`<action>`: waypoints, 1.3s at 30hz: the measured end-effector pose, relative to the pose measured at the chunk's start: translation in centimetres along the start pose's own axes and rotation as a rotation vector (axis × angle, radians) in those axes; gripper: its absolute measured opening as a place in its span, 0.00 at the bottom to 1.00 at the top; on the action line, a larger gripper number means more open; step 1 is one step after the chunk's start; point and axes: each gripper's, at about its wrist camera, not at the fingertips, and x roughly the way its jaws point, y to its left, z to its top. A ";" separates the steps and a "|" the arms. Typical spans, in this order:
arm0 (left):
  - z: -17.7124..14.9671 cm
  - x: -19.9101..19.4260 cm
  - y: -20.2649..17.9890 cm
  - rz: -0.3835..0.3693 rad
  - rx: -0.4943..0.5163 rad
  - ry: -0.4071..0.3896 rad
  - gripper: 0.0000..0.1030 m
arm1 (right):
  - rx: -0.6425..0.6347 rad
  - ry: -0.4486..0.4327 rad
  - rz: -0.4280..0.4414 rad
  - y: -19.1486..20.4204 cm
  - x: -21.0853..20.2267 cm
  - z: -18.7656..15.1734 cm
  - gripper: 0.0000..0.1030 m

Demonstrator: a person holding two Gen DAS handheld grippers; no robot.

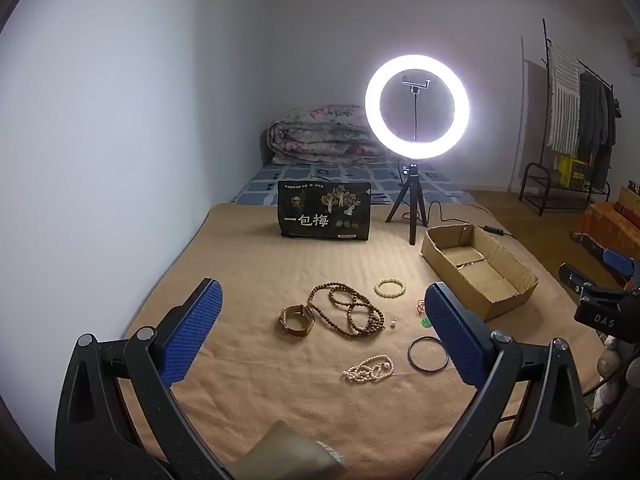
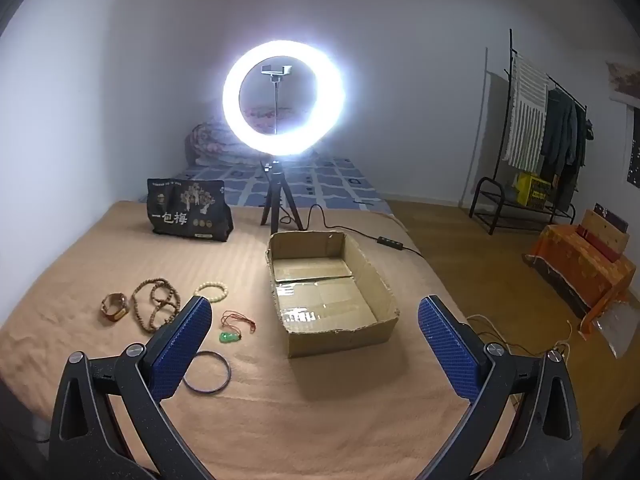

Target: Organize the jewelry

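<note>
Jewelry lies on a tan blanket (image 1: 248,264): a long wooden bead necklace (image 1: 348,312), a brown watch (image 1: 296,320), a cream bead bracelet (image 1: 390,287), a pearl strand (image 1: 370,368), a dark bangle (image 1: 428,354) and a green pendant (image 2: 229,337) on a red cord. An open cardboard box (image 2: 340,334) stands to their right. My left gripper (image 1: 322,286) hovers open above the jewelry with nothing between its fingers. In front of the box my right gripper (image 2: 314,300) is open too, and its left finger (image 2: 184,348) covers part of the bangle (image 2: 208,372).
A lit ring light (image 1: 416,106) on a small tripod stands behind the box, its cable (image 2: 360,234) running off to the right. A black snack bag (image 1: 324,210) stands at the back. A folded quilt (image 1: 320,132), a clothes rack (image 2: 536,136) and an orange-covered box (image 2: 580,264) are farther off.
</note>
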 end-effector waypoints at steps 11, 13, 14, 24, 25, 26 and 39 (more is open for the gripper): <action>0.0 0.2 -0.1 0.003 0.004 0.010 1.00 | -0.010 -0.015 -0.015 -0.2 -0.6 0.3 1.00; 0.0 0.1 0.0 0.003 0.002 0.010 1.00 | -0.012 -0.015 -0.006 -0.3 -0.6 0.3 1.00; 0.1 0.1 0.0 0.002 0.003 0.010 1.00 | 0.003 -0.016 -0.012 -0.1 -0.4 0.2 1.00; -0.4 0.2 0.1 0.001 0.004 0.013 1.00 | 0.005 -0.025 0.011 0.1 -0.8 0.4 1.00; -0.4 0.2 0.1 0.002 0.004 0.013 1.00 | 0.004 -0.026 0.013 0.1 -0.8 0.4 1.00; -0.4 0.2 0.2 0.002 0.005 0.013 1.00 | 0.003 -0.028 0.014 0.2 -0.9 0.5 1.00; -0.4 0.2 0.2 0.002 0.005 0.013 1.00 | 0.011 -0.037 0.032 0.2 -1.2 0.4 1.00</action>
